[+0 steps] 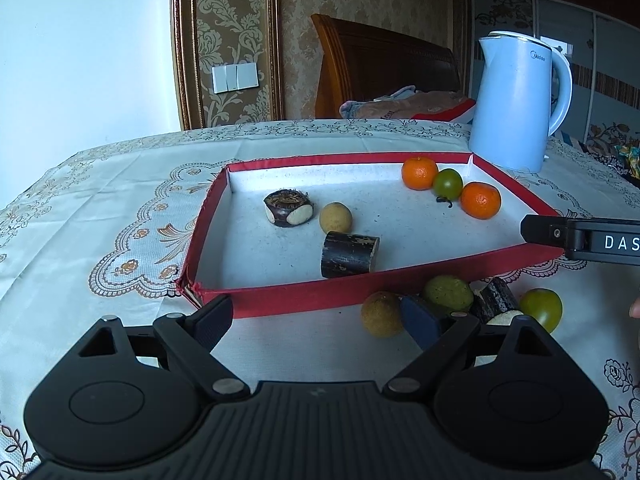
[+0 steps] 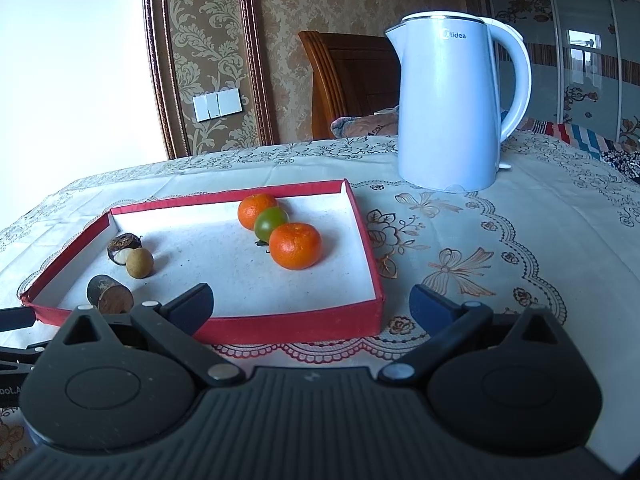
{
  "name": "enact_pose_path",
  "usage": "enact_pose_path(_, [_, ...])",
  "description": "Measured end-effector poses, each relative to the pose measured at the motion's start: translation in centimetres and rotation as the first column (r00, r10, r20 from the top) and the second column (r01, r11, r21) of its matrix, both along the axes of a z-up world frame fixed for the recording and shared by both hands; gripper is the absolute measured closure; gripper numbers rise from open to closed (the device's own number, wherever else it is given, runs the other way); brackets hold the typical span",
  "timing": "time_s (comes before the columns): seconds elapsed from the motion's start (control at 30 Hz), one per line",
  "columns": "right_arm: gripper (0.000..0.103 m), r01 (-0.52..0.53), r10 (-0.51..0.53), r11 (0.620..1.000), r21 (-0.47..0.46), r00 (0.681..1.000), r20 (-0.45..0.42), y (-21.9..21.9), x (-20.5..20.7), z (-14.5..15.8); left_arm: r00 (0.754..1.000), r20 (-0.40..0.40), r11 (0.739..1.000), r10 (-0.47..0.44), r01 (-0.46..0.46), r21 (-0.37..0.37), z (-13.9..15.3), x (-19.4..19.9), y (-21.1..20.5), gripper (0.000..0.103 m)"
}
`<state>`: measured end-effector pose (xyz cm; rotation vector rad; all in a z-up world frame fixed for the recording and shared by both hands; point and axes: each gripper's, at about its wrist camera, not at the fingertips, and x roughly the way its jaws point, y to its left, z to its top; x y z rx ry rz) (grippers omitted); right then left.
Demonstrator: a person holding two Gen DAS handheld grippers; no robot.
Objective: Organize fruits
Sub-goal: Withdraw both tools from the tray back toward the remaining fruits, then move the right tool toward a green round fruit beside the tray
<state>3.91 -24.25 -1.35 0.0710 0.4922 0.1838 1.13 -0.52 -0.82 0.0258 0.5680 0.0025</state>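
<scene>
A red-walled tray (image 1: 300,294) holds a water chestnut (image 1: 288,210), a longan (image 1: 336,218), a dark cane piece (image 1: 349,254), two oranges (image 1: 419,173) (image 1: 480,200) and a green tomato (image 1: 448,183). Outside its near wall lie another longan (image 1: 382,314), a green fruit (image 1: 448,294), a dark piece (image 1: 494,300) and a second green tomato (image 1: 540,310). My left gripper (image 1: 318,318) is open, and the loose longan sits beside its right finger (image 1: 420,320), untouched. My right gripper (image 2: 312,306) is open and empty before the tray (image 2: 280,326).
A pale blue kettle (image 1: 516,108) (image 2: 448,112) stands behind the tray's far right corner. A patterned tablecloth (image 2: 460,240) covers the table. The right gripper's finger (image 1: 540,230) reaches in over the tray's right wall. A wooden headboard and bedding lie beyond the table.
</scene>
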Motion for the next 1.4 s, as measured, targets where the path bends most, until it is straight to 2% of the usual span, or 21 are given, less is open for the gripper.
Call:
enact_pose_path(0.7, [0.000,-0.008,0.008,1.000,-0.009,1.000,-0.011,0.1,0.0,-0.1,1.000,0.002,0.999,0.020,-0.020,-0.026,0.0,0.1,0.4,0.012])
enact_pose_path(0.83, [0.000,-0.025,0.024,0.999,-0.036,1.000,-0.018,0.1,-0.4,0.0,1.000,0.001,1.000,0.016,-0.016,-0.024,0.0,0.0,0.4,0.012])
enact_pose_path(1.0, [0.000,-0.068,0.068,0.995,-0.069,0.998,0.000,-0.9,-2.9,-0.1,1.000,0.001,1.000,0.021,-0.021,-0.022,0.0,-0.2,0.6,0.012])
enact_pose_path(1.2, [0.000,-0.176,0.173,0.983,-0.058,0.984,-0.048,-1.6,-4.0,-0.6,1.000,-0.003,1.000,0.019,-0.019,-0.020,0.0,-0.1,0.5,0.012])
enact_pose_path(1.33, [0.000,-0.236,0.231,0.961,-0.145,0.972,-0.051,0.2,-4.3,-0.7,1.000,0.001,1.000,0.018,-0.018,-0.016,0.0,-0.2,0.4,0.012])
enact_pose_path(1.4, [0.010,-0.260,0.254,0.948,-0.185,0.966,-0.058,1.2,-4.3,-0.8,1.000,-0.002,1.000,0.013,-0.013,-0.015,0.0,-0.1,0.4,0.012])
